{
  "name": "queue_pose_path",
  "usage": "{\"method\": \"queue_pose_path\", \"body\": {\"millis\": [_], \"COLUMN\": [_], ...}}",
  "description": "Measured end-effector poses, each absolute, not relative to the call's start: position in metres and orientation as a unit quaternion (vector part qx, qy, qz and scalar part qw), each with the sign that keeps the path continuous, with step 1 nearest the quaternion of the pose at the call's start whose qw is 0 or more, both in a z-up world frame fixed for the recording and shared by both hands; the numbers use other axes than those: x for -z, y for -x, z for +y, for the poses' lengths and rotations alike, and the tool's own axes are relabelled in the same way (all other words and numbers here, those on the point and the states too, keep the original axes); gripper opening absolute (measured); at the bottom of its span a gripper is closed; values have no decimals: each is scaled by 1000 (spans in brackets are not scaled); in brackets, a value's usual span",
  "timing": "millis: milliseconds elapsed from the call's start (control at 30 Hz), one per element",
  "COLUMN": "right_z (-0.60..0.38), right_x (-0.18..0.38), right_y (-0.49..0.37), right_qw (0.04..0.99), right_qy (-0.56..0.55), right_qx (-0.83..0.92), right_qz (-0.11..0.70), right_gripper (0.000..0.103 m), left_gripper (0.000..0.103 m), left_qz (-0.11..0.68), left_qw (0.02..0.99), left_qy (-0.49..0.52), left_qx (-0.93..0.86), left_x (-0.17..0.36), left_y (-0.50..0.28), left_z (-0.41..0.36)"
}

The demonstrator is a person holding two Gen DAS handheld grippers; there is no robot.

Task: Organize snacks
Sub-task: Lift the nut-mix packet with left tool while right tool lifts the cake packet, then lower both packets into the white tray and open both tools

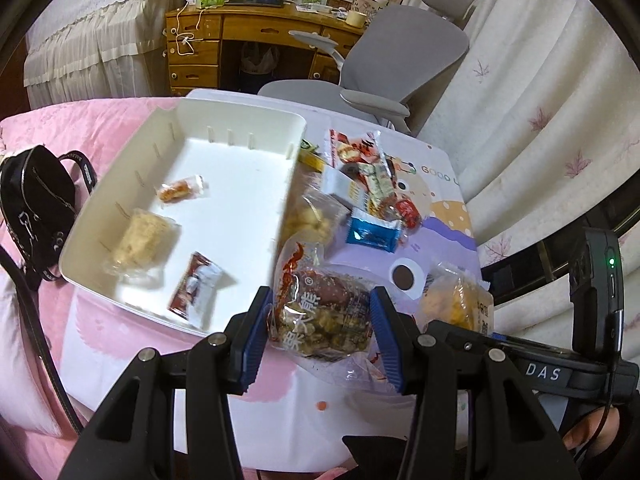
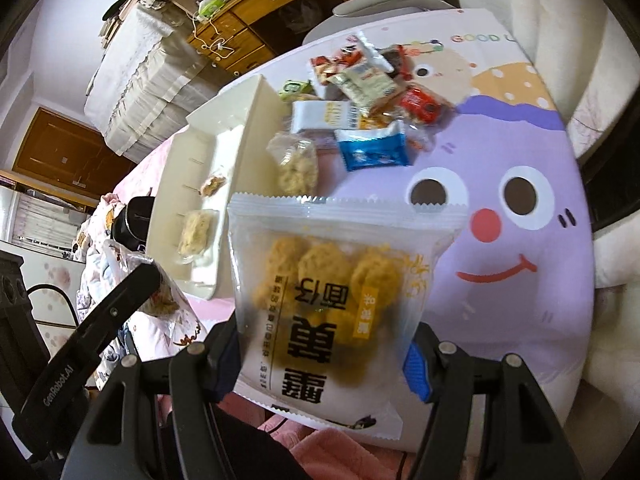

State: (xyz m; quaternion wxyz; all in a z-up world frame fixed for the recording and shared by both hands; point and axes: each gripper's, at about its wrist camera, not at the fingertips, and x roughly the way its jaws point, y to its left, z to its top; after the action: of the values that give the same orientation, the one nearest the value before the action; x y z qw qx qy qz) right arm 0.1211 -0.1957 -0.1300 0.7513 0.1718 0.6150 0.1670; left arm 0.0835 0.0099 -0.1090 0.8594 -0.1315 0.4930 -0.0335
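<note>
My left gripper point(image 1: 320, 324) is shut on a clear packet of brown nut snack with red print point(image 1: 320, 312), held above the table's near edge, right of the white tray point(image 1: 240, 120). The tray holds three wrapped snacks point(image 1: 182, 189). My right gripper point(image 2: 320, 344) is shut on a clear packet of yellow biscuits point(image 2: 332, 280), held up over the cartoon table top point(image 2: 520, 280). That packet also shows in the left wrist view point(image 1: 452, 300). A heap of loose snacks point(image 1: 368, 184) lies beside the tray's right wall; it also shows in the right wrist view point(image 2: 368, 92).
A black bag point(image 1: 36, 208) lies on the pink bedding left of the tray. A grey office chair point(image 1: 400, 64) and a wooden desk point(image 1: 224, 32) stand behind the table. Curtains point(image 1: 540, 120) hang on the right.
</note>
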Motion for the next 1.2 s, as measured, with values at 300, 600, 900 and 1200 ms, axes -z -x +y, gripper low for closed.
{"method": "queue_pose_path", "body": {"millis": [300, 600, 900, 1200], "right_z": [-141, -85, -30, 13], "right_x": [114, 108, 114, 116], "right_y": [-128, -133, -129, -121], "right_qw": [769, 785, 795, 807], "right_qy": [-184, -198, -215, -214], "right_qx": [-165, -156, -144, -134], "right_qz": [590, 567, 549, 534], "right_gripper": [66, 66, 66, 67], "left_gripper": [48, 48, 48, 49], "left_qz": [483, 485, 499, 507], "left_qw": [866, 865, 856, 846], "left_qy": [123, 99, 75, 70], "left_qx": [46, 74, 112, 151], "left_x": [93, 90, 101, 113], "left_y": [-95, -117, -138, -149], "left_z": [79, 140, 185, 214]}}
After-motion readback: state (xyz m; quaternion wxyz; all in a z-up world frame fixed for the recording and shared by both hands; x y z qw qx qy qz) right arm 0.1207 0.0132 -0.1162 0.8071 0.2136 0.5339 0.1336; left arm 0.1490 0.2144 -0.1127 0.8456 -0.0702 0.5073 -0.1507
